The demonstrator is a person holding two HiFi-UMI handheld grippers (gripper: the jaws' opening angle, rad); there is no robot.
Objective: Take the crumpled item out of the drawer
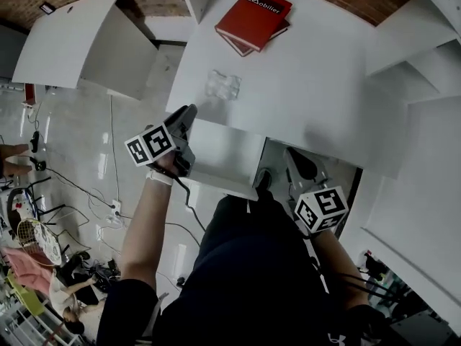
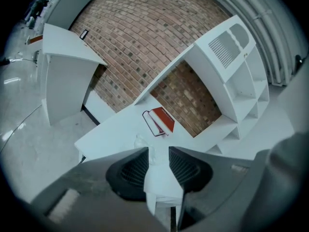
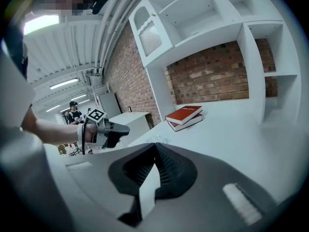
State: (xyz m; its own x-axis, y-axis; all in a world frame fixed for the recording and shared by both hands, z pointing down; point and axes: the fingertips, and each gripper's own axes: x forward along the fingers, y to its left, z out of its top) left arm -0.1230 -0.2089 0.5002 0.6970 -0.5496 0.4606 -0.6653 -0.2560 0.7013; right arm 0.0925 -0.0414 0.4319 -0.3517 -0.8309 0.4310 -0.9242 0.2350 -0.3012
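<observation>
The crumpled clear item lies on the white desk top, short of the red books. My left gripper hovers just in front of it, open, with nothing between its jaws; in the left gripper view the item shows just beyond the gripper. Below the desk edge the white drawer stands pulled out. My right gripper is low at the drawer's right side. In the right gripper view its jaws meet at the tips, and the left gripper shows at the left.
White shelving rises at the desk's right. A white cabinet stands to the left on the glossy floor, with cables trailing there. A person stands far off in the room.
</observation>
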